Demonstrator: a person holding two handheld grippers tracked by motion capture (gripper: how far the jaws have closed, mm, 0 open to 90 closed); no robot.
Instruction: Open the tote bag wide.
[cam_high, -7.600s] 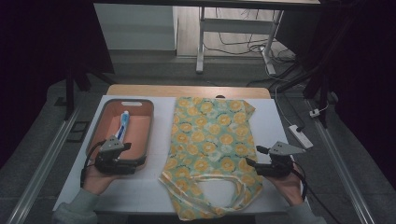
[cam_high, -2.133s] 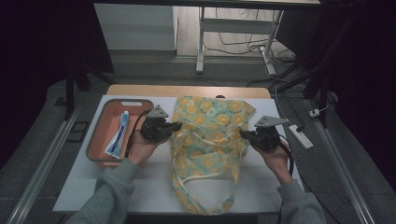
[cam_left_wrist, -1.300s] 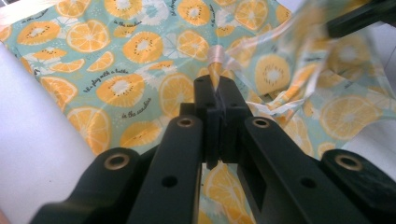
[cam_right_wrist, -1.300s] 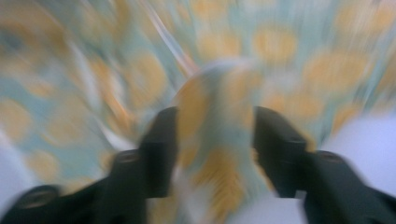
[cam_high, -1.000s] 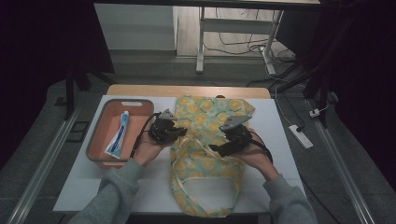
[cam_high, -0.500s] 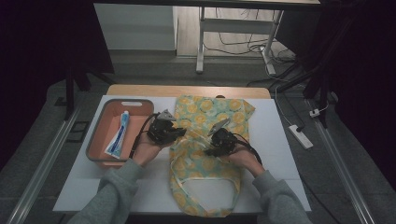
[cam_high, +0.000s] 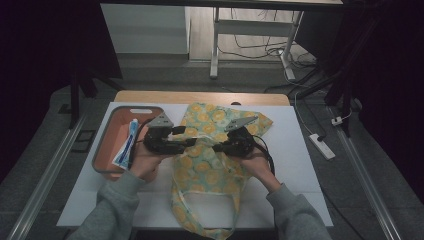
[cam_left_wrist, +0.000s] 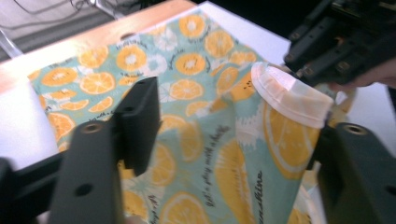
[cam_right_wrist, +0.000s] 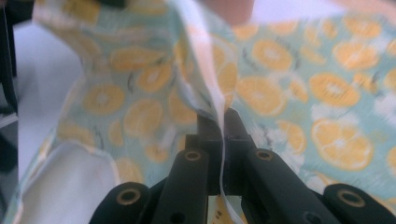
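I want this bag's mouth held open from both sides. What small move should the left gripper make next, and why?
Probably shut the left gripper on the rolled rim of the orange-print bag. Its jaws stand open with the raised fabric between them, while the right gripper already pinches an edge of the cloth.
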